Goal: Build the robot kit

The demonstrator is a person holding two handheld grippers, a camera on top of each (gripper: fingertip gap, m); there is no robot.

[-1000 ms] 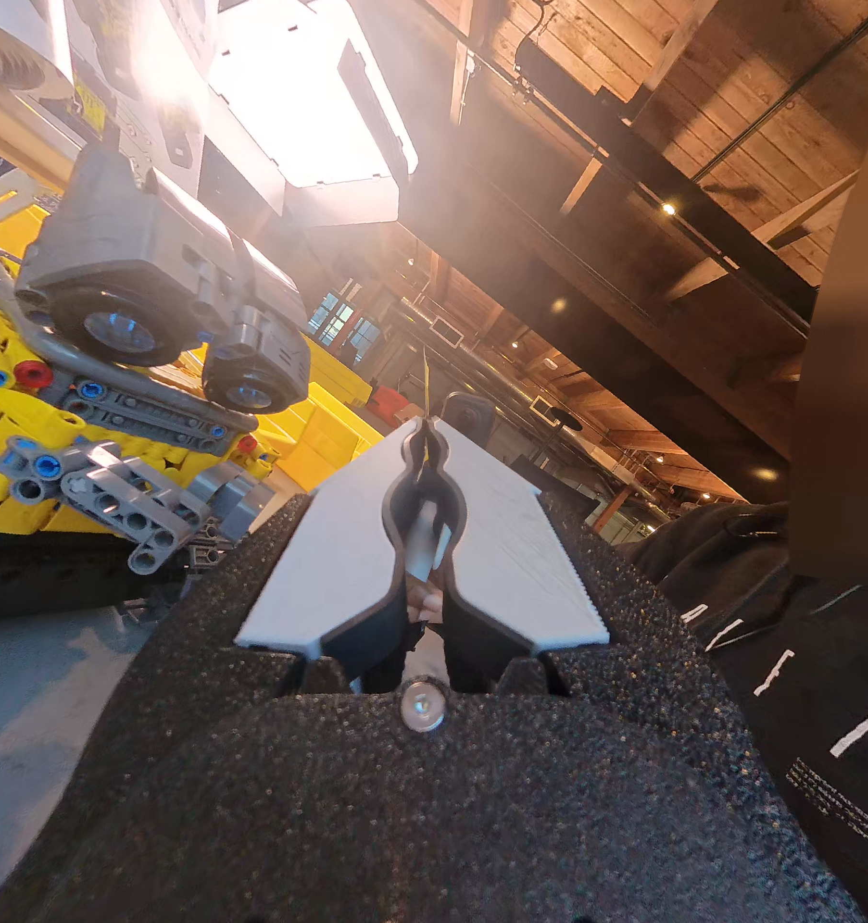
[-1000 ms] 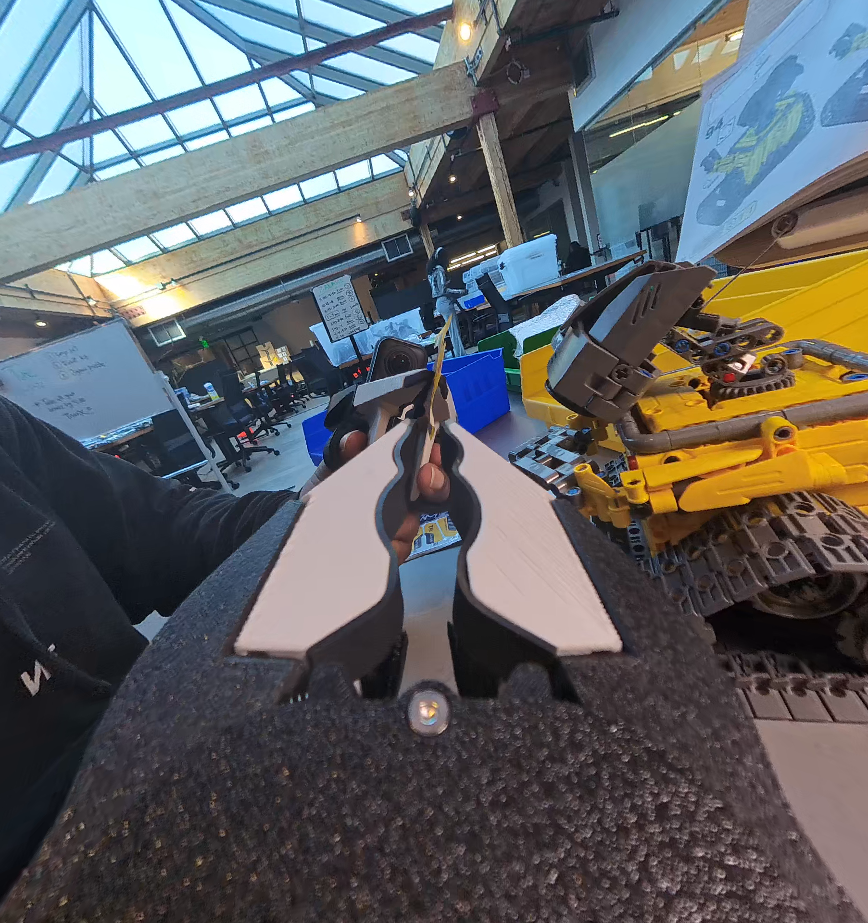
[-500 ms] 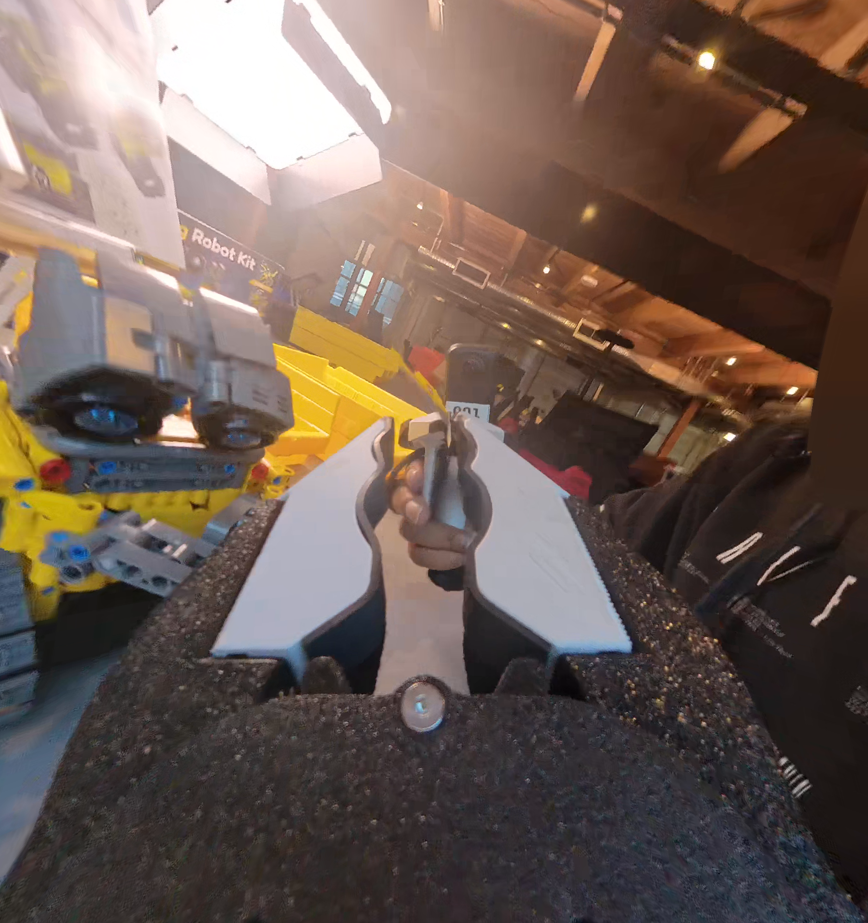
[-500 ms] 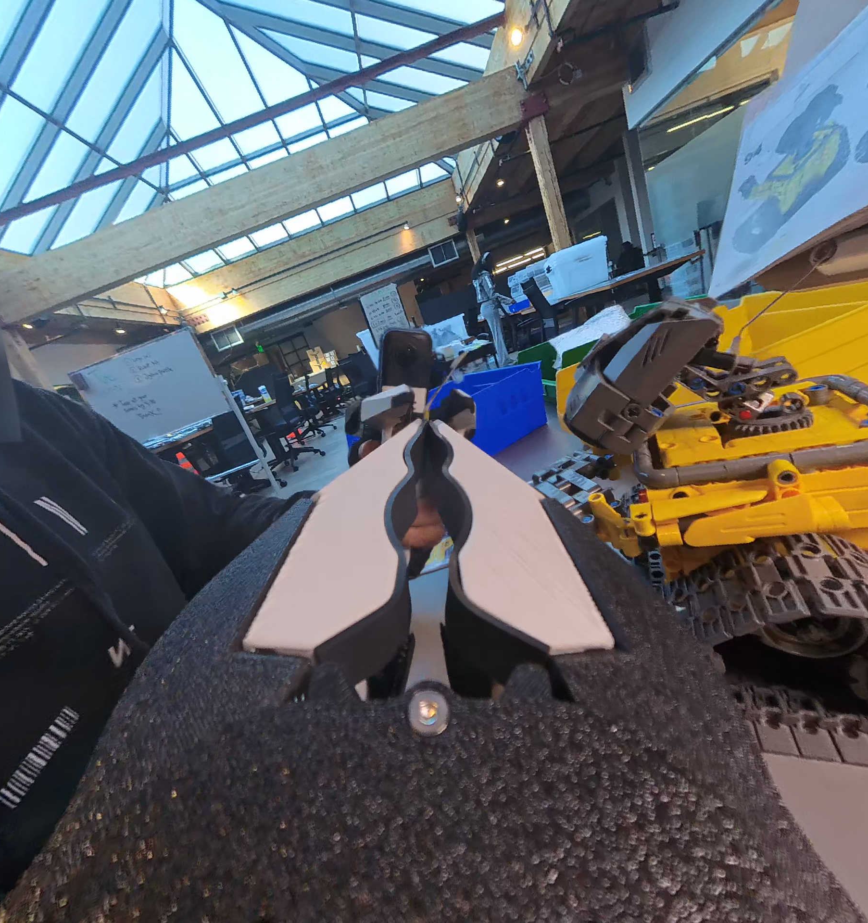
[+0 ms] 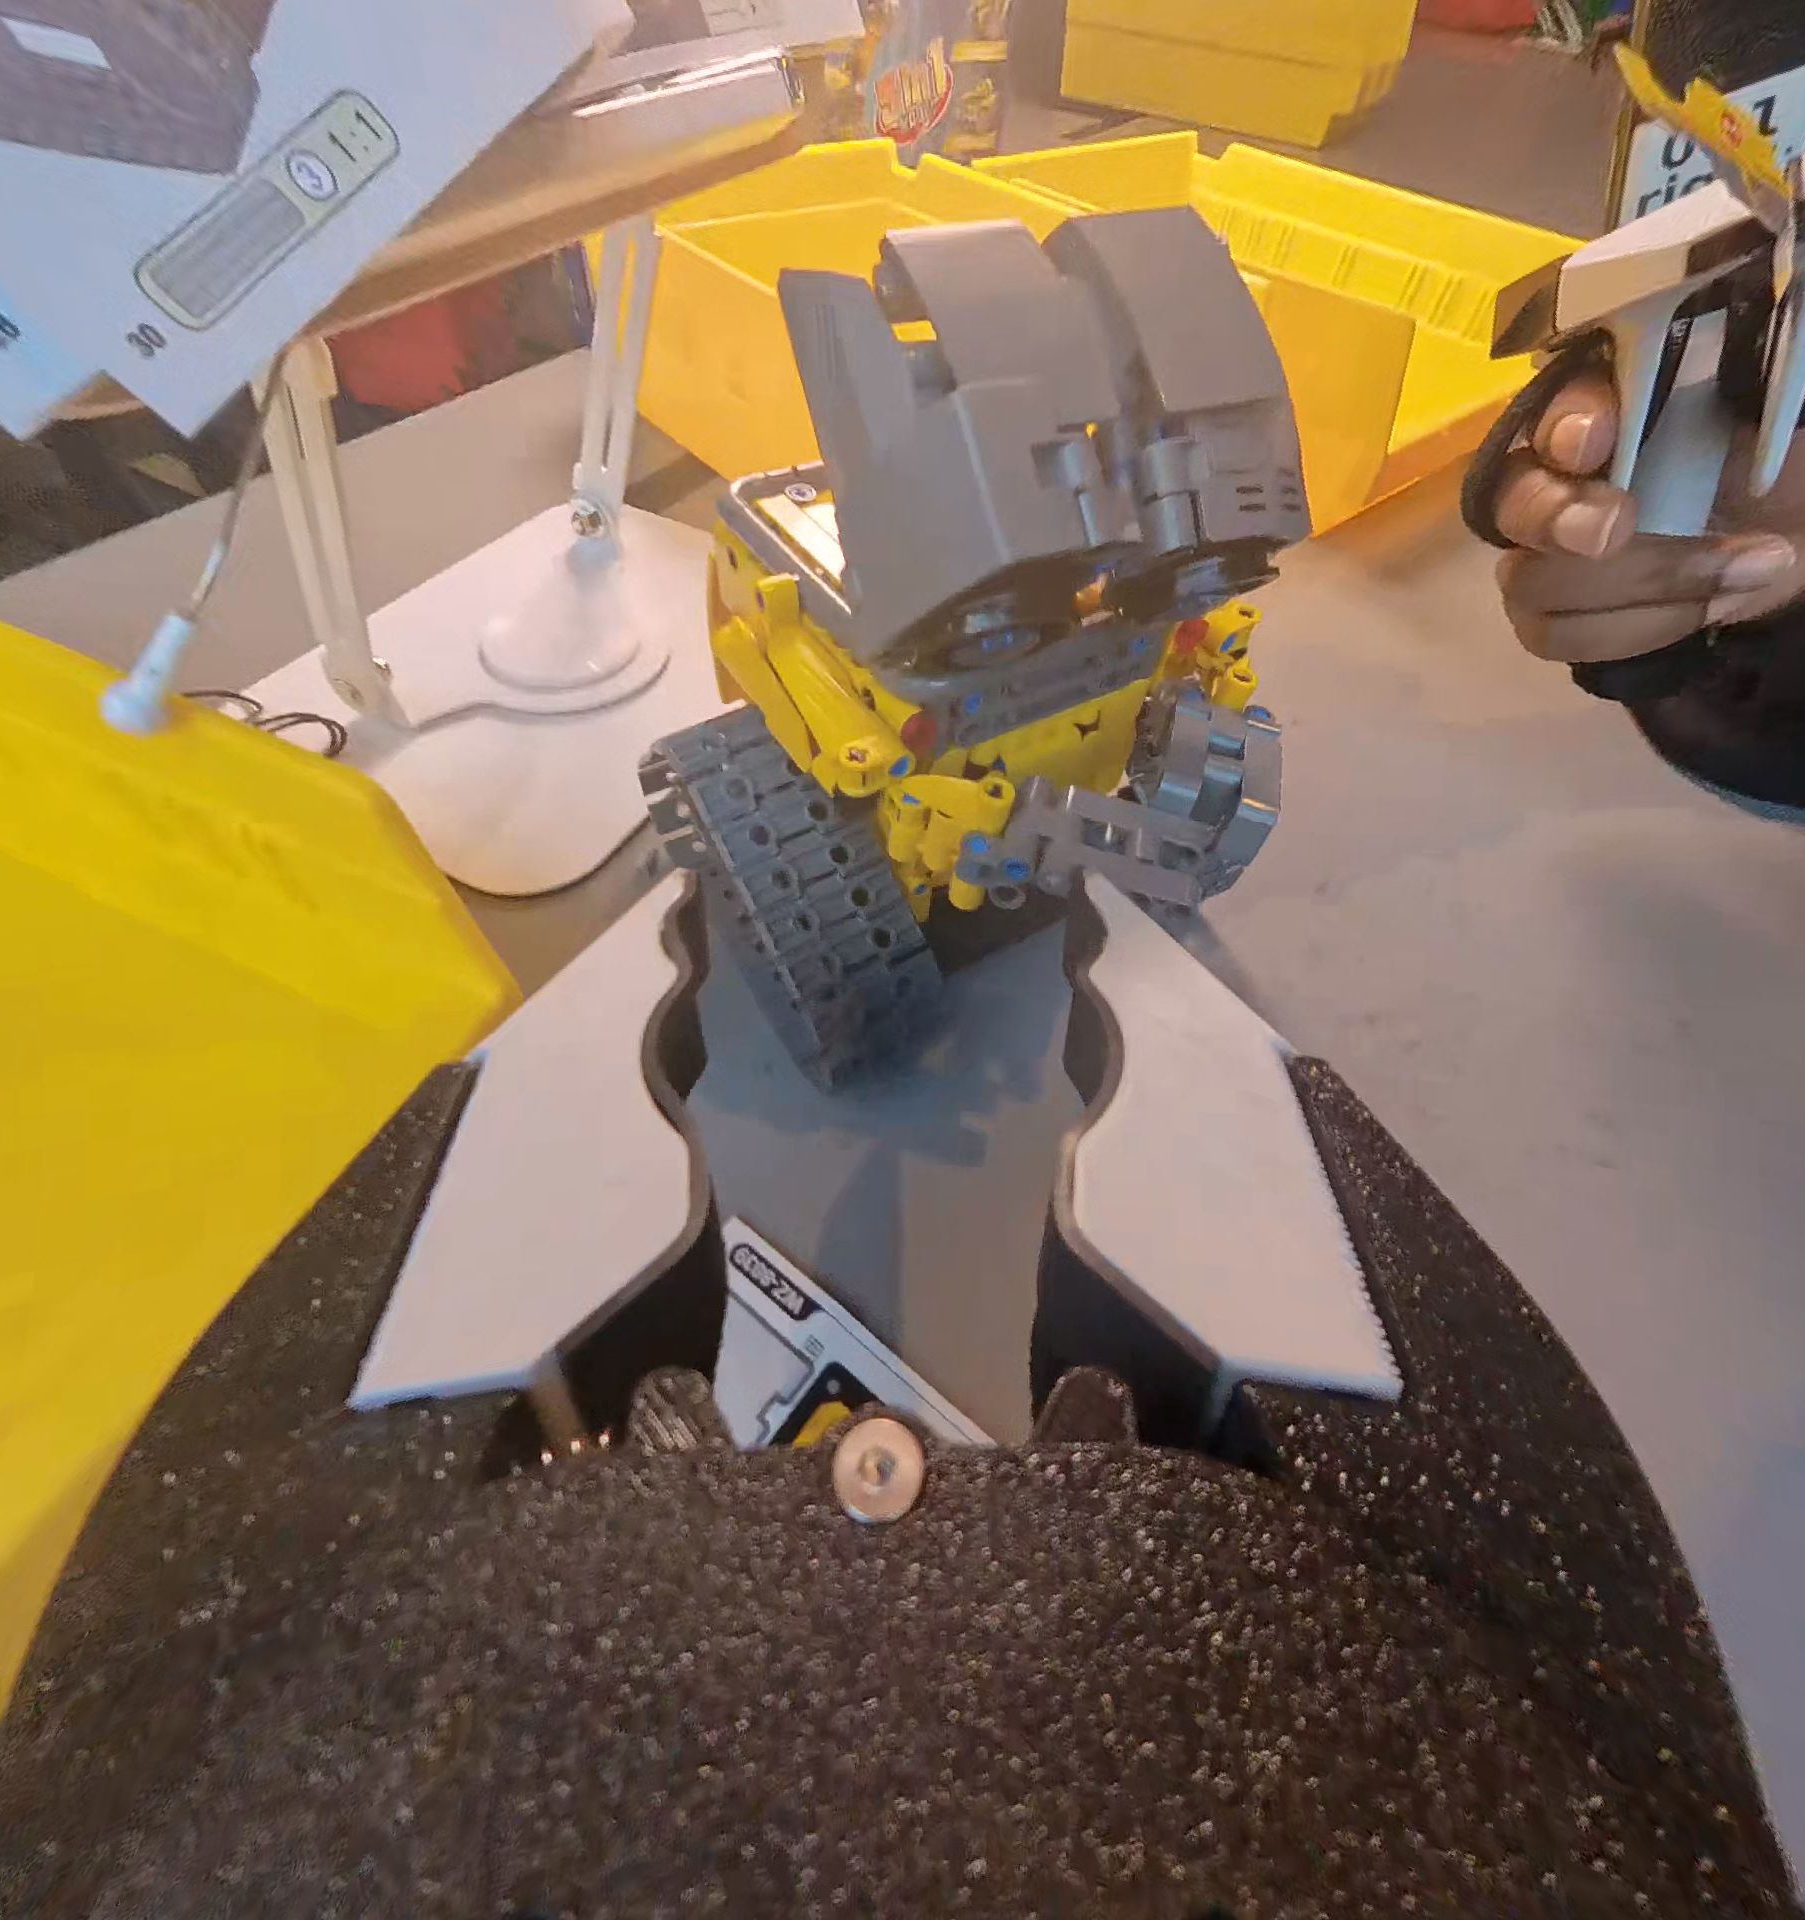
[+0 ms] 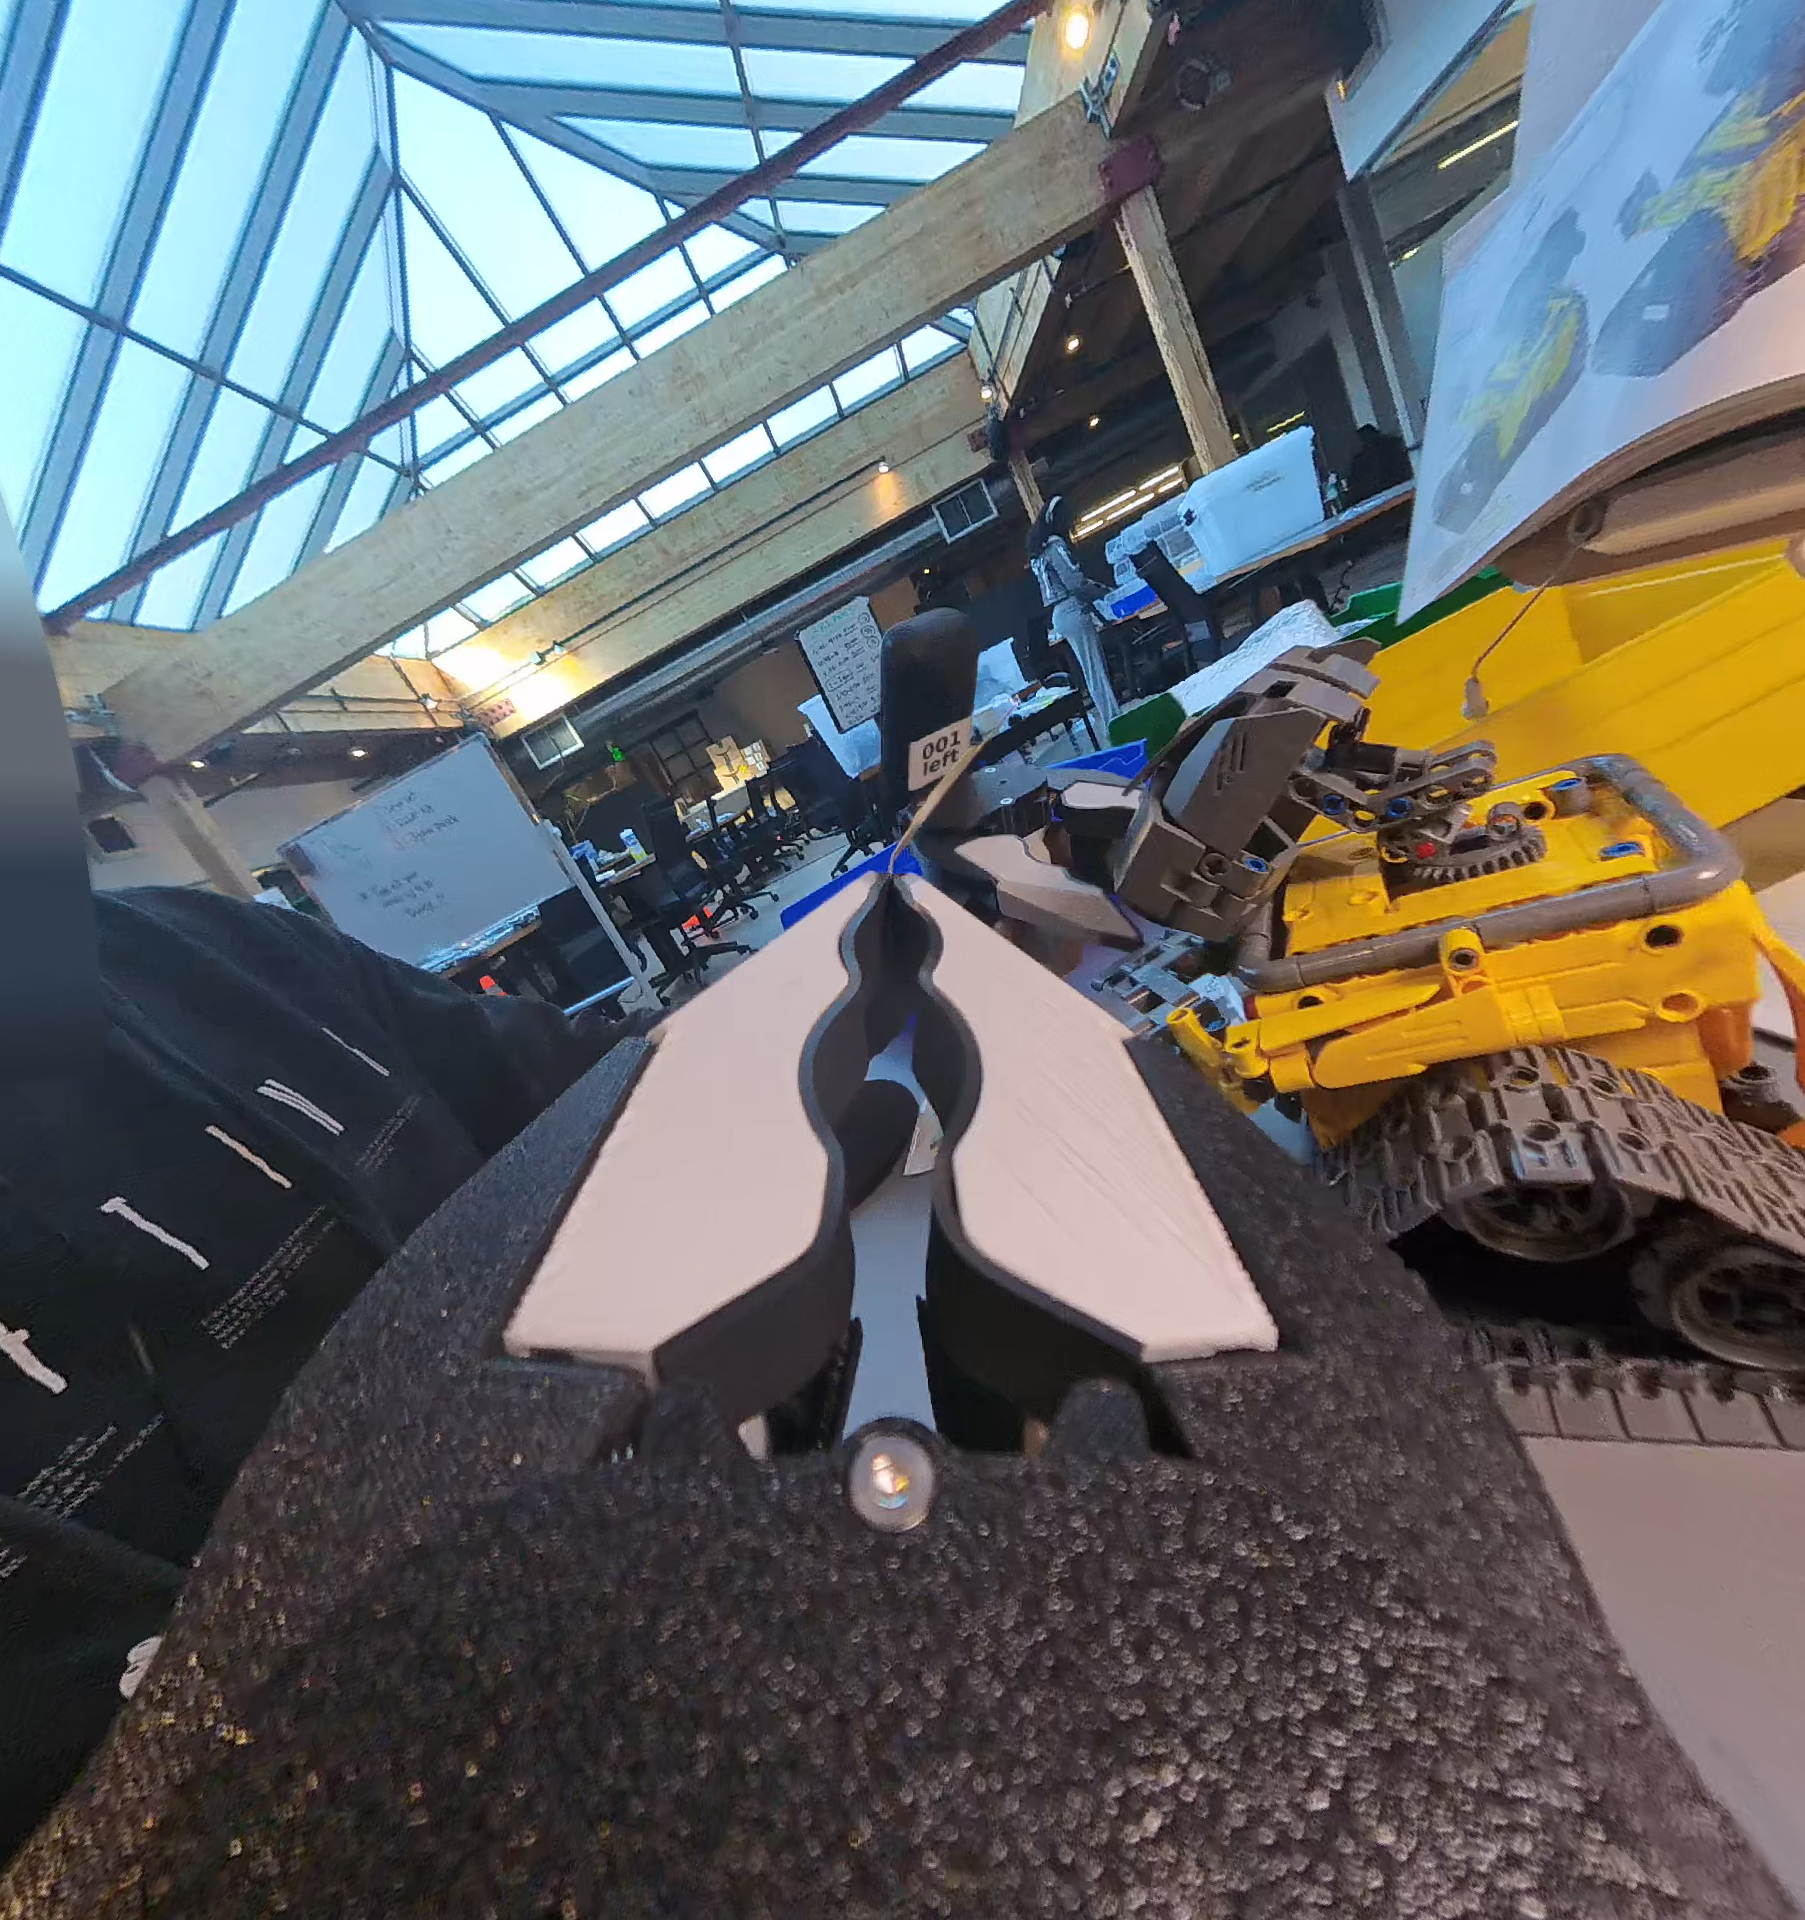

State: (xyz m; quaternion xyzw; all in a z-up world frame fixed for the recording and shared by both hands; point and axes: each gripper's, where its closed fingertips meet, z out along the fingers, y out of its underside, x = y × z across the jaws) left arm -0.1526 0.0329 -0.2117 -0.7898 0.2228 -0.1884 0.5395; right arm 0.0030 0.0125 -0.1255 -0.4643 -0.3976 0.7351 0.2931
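Yellow robot model: (image 5: 981, 644) stands upright on the grey table (image 5: 1500, 1039), dead ahead of the left gripper (image 5: 877, 914).
Left fingers: spread wide, empty, tips on either side of the model's grey track (image 5: 815, 914), not touching it.
Right gripper: (image 6: 893, 883) fingers pressed together on a thin yellow slip (image 6: 939, 795); held up off the model's side, farther from it.
Nearer gripper: the left.

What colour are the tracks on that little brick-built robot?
Grey; the tracks under the yellow robot model show best in the left wrist view.
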